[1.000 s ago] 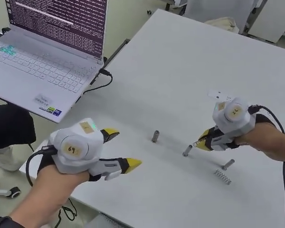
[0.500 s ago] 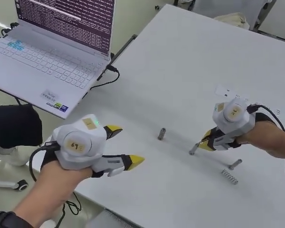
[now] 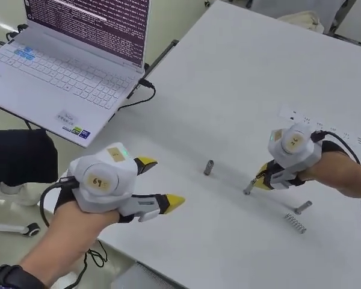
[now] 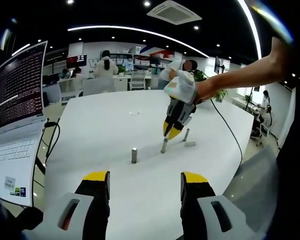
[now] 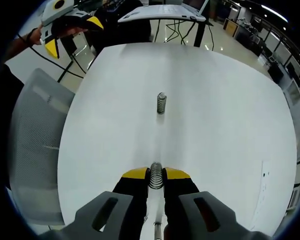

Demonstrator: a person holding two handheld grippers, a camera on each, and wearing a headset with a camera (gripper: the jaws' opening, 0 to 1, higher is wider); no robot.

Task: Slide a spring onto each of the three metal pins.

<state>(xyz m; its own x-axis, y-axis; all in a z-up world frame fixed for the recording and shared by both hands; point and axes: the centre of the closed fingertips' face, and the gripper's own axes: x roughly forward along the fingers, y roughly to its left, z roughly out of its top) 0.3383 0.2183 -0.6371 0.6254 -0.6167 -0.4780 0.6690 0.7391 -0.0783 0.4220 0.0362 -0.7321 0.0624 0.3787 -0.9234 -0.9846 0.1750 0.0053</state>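
1. White counter, head view: left claw is hovering open; right claw is touching its tips to the middle pin; a loose spring is lying beside the far-right pin.
2. Left gripper view: a sprung pin is standing ahead of the jaws.
3. Right gripper view: right claw is pinching a spring.
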